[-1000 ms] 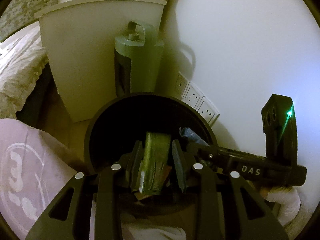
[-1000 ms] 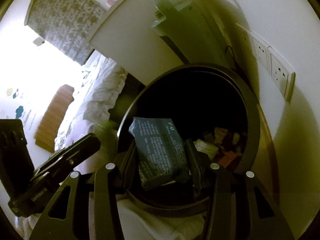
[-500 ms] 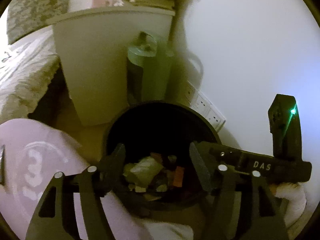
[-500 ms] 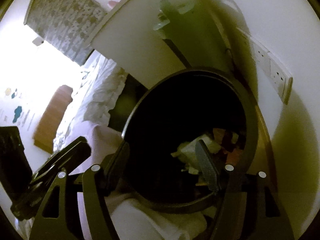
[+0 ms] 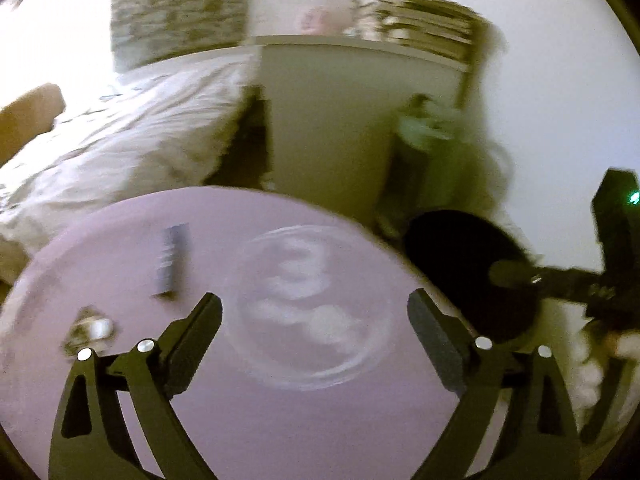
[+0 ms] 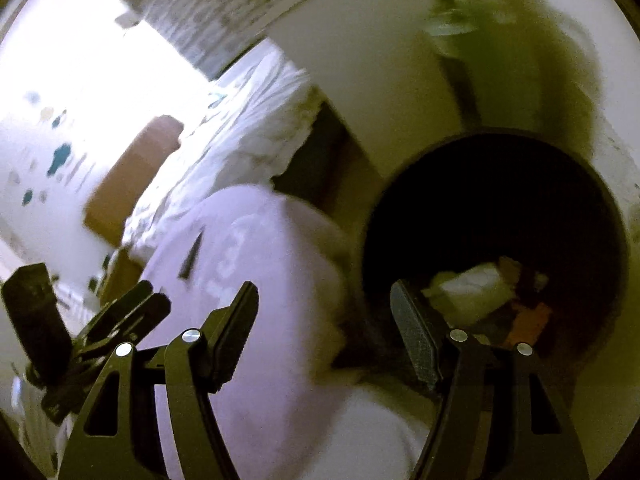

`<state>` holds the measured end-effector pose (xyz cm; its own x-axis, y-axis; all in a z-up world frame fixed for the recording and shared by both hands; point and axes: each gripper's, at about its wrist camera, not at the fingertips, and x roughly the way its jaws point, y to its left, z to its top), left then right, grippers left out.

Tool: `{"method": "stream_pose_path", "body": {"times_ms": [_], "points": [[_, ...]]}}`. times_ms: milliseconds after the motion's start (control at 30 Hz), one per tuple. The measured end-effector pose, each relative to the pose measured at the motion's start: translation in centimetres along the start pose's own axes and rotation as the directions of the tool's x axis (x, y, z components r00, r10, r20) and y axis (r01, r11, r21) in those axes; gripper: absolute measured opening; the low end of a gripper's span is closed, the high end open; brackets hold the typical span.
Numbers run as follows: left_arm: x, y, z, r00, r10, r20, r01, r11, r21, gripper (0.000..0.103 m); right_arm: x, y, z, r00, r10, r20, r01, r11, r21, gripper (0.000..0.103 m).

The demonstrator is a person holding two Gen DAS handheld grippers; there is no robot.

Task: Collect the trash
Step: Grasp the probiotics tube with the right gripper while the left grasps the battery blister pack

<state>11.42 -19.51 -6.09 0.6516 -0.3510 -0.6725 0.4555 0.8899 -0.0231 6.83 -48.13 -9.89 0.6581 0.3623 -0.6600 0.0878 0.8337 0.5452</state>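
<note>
My left gripper (image 5: pixel 314 312) is open and empty above a round pale purple table (image 5: pixel 248 408). On that table lie a dark flat wrapper (image 5: pixel 172 266) and a small crumpled bit of trash (image 5: pixel 90 332) at the left. The black round bin (image 5: pixel 468 276) stands to the right of the table. My right gripper (image 6: pixel 324 304) is open and empty, just left of the bin (image 6: pixel 496 216), which holds a whitish crumpled wrapper (image 6: pixel 468 288) and other scraps. The right gripper also shows in the left wrist view (image 5: pixel 560 280), over the bin.
A white cabinet (image 5: pixel 332 120) with stacked books (image 5: pixel 416 20) stands behind the bin. A pale green appliance (image 5: pixel 428 152) stands beside it against the white wall. A bed with white bedding (image 5: pixel 120 136) lies at the left.
Both grippers let their trash drop into the bin and opened. Both then swung left, away from the bin and toward the purple table.
</note>
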Motion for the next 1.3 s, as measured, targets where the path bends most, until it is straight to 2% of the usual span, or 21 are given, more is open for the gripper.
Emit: {"method": "stream_pose_path", "body": {"times_ms": [133, 233, 333, 433, 467, 667, 867, 900, 1000, 1033, 1067, 1100, 1167, 1233, 1300], "points": [[-0.7, 5.4, -1.6, 0.992, 0.126, -0.018, -0.126, 0.992, 0.003, 0.097, 2.5, 4.3, 0.1, 0.998, 0.033, -0.05, -0.036, 0.997, -0.07, 0.076], [-0.4, 10.0, -3.1, 0.973, 0.22, -0.076, -0.22, 0.975, 0.015, 0.097, 4.7, 7.8, 0.2, 0.994, 0.049, -0.096, -0.062, 0.988, -0.14, 0.077], [0.5, 13.6, -4.1, 0.956, 0.261, -0.136, -0.26, 0.965, 0.022, 0.097, 6.8, 11.0, 0.3, 0.989, 0.052, -0.138, -0.08, 0.975, -0.206, 0.078], [1.5, 15.9, -4.6, 0.946, 0.271, -0.179, -0.268, 0.962, 0.041, 0.097, 9.4, 14.7, 0.4, 0.983, 0.036, -0.178, -0.087, 0.954, -0.288, 0.078], [1.8, 16.1, -4.6, 0.944, 0.273, -0.184, -0.269, 0.962, 0.049, 0.097, 10.5, 16.0, 0.5, 0.981, 0.027, -0.19, -0.088, 0.944, -0.319, 0.078], [2.7, 18.0, -4.3, 0.964, 0.196, -0.178, -0.187, 0.98, 0.07, 0.098, 16.4, 20.3, 0.9, 0.971, -0.036, -0.236, -0.067, 0.907, -0.416, 0.078], [3.3, 19.7, -4.7, 0.977, 0.077, -0.2, -0.084, 0.996, -0.026, 0.097, 21.1, 22.0, 1.5, 0.964, -0.128, -0.231, -0.002, 0.87, -0.494, 0.078], [3.3, 19.6, -4.6, 0.977, 0.078, -0.2, -0.084, 0.996, -0.022, 0.097, 21.7, 22.3, 1.4, 0.965, -0.141, -0.22, 0.01, 0.862, -0.507, 0.077], [3.2, 19.5, -4.7, 0.979, 0.065, -0.195, -0.07, 0.997, -0.017, 0.093, 22.6, 23.1, 1.0, 0.965, -0.211, -0.155, 0.083, 0.81, -0.58, 0.065], [3.3, 19.6, -4.7, 0.98, 0.062, -0.191, -0.066, 0.998, -0.012, 0.09, 22.8, 23.2, 0.8, 0.964, -0.224, -0.141, 0.099, 0.8, -0.592, 0.057], [3.1, 19.4, -4.8, 0.982, 0.056, -0.182, -0.057, 0.998, 0.0, 0.079, 22.8, 23.2, 0.7, 0.963, -0.241, -0.121, 0.121, 0.786, -0.606, 0.049], [2.8, 19.0, -4.9, 0.985, 0.046, -0.167, -0.043, 0.999, 0.018, 0.066, 22.8, 22.9, 0.8, 0.963, -0.244, -0.111, 0.128, 0.782, -0.61, 0.045], [2.4, 18.3, -5.0, 0.986, 0.048, -0.161, -0.044, 0.999, 0.026, 0.061, 22.4, 22.4, 0.7, 0.966, -0.234, -0.11, 0.124, 0.791, -0.599, 0.028], [2.4, 18.2, -5.0, 0.986, 0.046, -0.161, -0.044, 0.999, 0.013, 0.06, 22.1, 21.8, 0.8, 0.967, -0.228, -0.113, 0.12, 0.8, -0.587, 0.021], [2.3, 18.0, -4.9, 0.986, 0.051, -0.16, -0.049, 0.999, 0.012, 0.059, 21.4, 21.1, 0.7, 0.97, -0.208, -0.125, 0.103, 0.819, -0.565, 0.019]]}}
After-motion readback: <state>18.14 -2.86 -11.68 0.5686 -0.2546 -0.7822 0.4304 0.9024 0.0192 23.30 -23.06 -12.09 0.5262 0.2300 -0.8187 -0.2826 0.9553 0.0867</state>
